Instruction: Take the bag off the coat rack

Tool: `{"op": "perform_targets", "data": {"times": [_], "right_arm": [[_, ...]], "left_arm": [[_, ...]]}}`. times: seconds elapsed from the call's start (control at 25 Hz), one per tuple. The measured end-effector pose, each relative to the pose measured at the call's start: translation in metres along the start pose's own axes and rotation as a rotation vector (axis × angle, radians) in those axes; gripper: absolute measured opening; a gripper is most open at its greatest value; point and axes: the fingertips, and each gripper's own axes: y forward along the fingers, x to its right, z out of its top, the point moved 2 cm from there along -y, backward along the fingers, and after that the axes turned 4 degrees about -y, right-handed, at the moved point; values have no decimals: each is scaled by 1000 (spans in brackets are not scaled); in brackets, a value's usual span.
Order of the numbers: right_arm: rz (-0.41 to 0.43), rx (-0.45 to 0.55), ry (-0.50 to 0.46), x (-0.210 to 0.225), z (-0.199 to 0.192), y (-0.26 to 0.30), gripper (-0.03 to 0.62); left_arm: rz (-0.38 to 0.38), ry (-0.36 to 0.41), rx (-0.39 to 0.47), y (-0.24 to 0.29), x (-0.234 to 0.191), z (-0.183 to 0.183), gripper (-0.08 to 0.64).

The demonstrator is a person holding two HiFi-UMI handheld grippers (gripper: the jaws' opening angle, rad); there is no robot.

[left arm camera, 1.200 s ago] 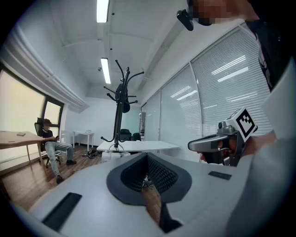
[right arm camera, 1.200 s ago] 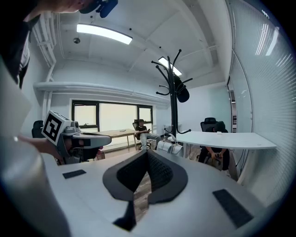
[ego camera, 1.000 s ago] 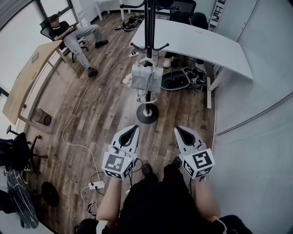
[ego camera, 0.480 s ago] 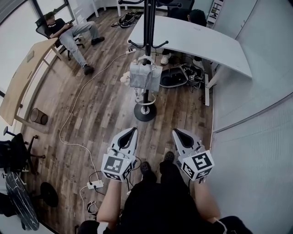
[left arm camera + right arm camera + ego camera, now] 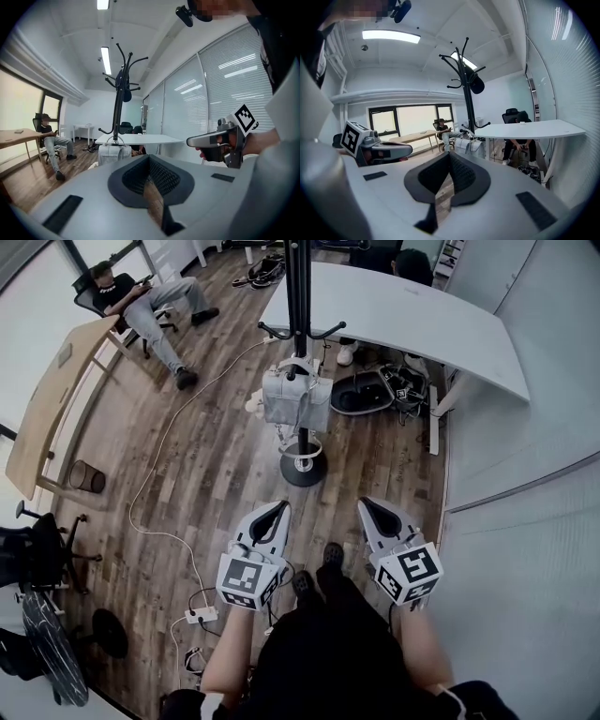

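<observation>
A pale grey handbag [image 5: 296, 399] hangs by its handles from a low hook of the black coat rack [image 5: 299, 324], whose round base [image 5: 304, 470] stands on the wood floor. The same bag [image 5: 114, 153] shows small ahead in the left gripper view, and the bag [image 5: 469, 145] also shows in the right gripper view. My left gripper [image 5: 278, 511] and right gripper [image 5: 367, 506] are held side by side well short of the rack, both shut and empty. The coat rack [image 5: 121, 93] rises ahead with a dark item on an upper hook.
A white desk [image 5: 398, 320] stands right of the rack with a person seated behind it and bags beneath. A person sits on a chair [image 5: 141, 306] at far left near a wooden table [image 5: 52, 399]. A cable and power strip [image 5: 199, 615] lie on the floor. A glass wall [image 5: 525, 521] runs along the right.
Both grippers have moved slightly closer to the rack as the person steps forward; the view has shifted a little. Both stay shut.
</observation>
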Motion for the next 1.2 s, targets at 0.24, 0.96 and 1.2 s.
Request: {"op": "perform_targets", "data": {"times": [0.24, 0.96, 1.2], "right_arm": [[41, 49, 0, 24, 26, 29, 29], [115, -10, 2, 56, 13, 89, 31], [62, -69, 8, 58, 6, 118, 31]], "left_arm": [[35, 25, 13, 26, -8, 28, 15], [111, -2, -52, 67, -34, 16, 17], [71, -33, -86, 82, -68, 8, 17]]}}
